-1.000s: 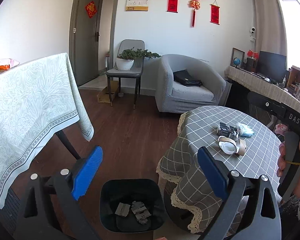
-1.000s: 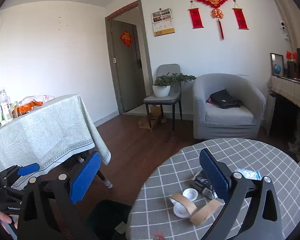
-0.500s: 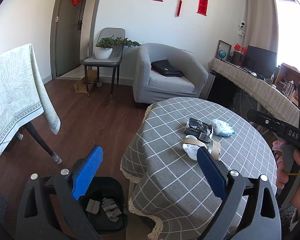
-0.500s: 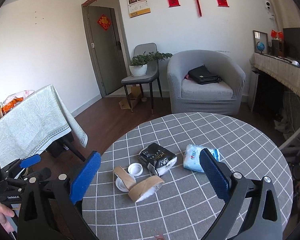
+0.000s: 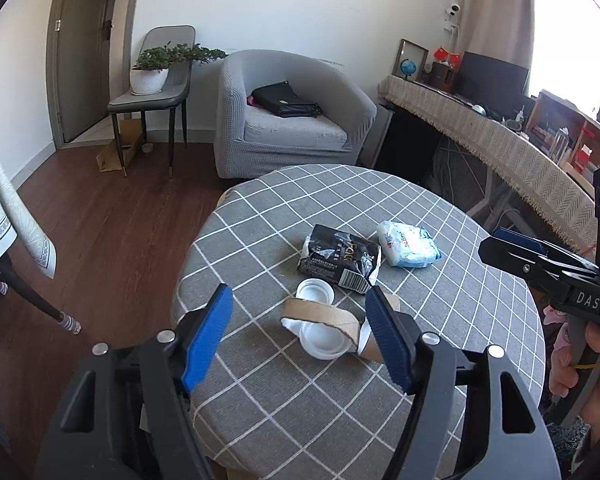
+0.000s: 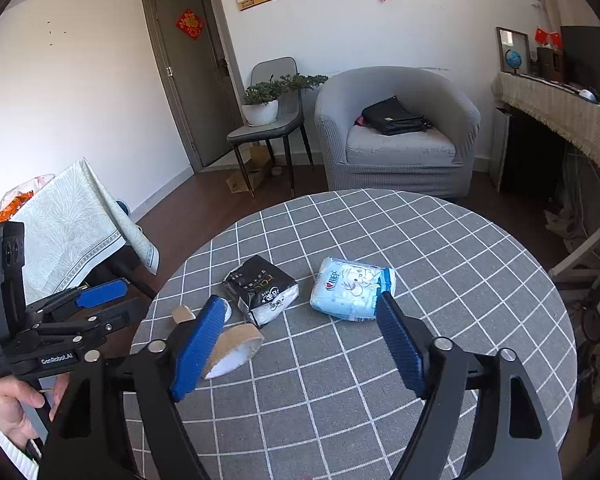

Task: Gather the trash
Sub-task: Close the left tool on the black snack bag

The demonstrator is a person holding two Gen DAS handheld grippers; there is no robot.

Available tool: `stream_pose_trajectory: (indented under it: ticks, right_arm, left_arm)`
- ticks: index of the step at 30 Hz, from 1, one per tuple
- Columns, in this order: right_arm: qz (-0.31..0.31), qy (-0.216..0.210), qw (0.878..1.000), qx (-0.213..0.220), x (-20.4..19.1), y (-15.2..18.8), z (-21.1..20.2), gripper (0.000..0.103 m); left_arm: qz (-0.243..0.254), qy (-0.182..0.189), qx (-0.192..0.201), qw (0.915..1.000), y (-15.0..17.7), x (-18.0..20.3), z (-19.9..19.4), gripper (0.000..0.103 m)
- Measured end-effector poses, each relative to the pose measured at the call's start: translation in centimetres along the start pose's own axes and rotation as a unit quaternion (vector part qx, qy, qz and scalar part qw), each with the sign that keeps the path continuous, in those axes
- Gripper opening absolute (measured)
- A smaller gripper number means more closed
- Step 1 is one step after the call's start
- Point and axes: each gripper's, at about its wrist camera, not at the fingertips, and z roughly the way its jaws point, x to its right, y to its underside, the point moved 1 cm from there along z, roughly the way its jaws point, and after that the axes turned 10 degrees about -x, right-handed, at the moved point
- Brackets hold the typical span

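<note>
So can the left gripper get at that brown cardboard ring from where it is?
Probably yes: the left gripper is open, the cardboard ring lies just beyond its fingertips, and nothing stands between.

- A blue pad of the left gripper [image 5: 300, 334] covers the right end of the flattened cardboard roll [image 5: 324, 314].
- The white lid [image 6: 227, 311] sits mostly hidden behind a right gripper [image 6: 298, 338] pad.
- The tabletop [image 5: 480, 320] near edge is cut off below.
- Print on the black packet [image 5: 338, 258] is too small to read.
</note>
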Motion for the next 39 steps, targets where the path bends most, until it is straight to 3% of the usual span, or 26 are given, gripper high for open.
stream_pose_trajectory:
  ticks: [3,7,11,14,26,30,34,39]
  right_arm:
    - [0.004,-0.002,1.0,-0.017,0.9,-0.1,0.6,0.075]
    - [0.018,0.005,0.999,-0.034,2.6,-0.3,1.4,0.076]
    - [0.04,0.011,0.998,-0.046,4.3,-0.5,2.3,0.088]
    - [0.045,0.019,0.998,-0.05,4.9,-0.6,2.8,0.092]
    - [0.1,0.027,0.991,-0.081,7.3,-1.4,5.7,0.094]
    - [0.108,0.026,0.99,-0.086,7.3,-1.6,6.4,0.094]
    - [0.095,0.038,0.991,-0.091,6.9,-1.8,7.0,0.094]
    - [0.095,0.041,0.99,-0.095,6.9,-1.9,7.7,0.094]
  left_arm:
    - [0.033,0.006,-0.02,0.9992,-1.5,1.4,1.5,0.084]
    - [0.068,0.01,-0.038,0.9969,-3.3,2.7,3.3,0.088]
    - [0.117,-0.003,-0.063,0.9912,-4.6,3.9,5.4,0.095]
    - [0.147,0.003,-0.094,0.9846,-5.1,4.4,7.3,0.096]
    - [0.177,-0.007,-0.179,0.9678,-5.9,4.3,12.9,0.093]
    - [0.166,0.003,-0.183,0.969,-6.2,3.9,13.3,0.077]
    - [0.173,0.001,-0.169,0.9703,-6.1,3.8,12.8,0.073]
    - [0.152,0.001,-0.141,0.9782,-6.2,3.0,11.1,0.073]
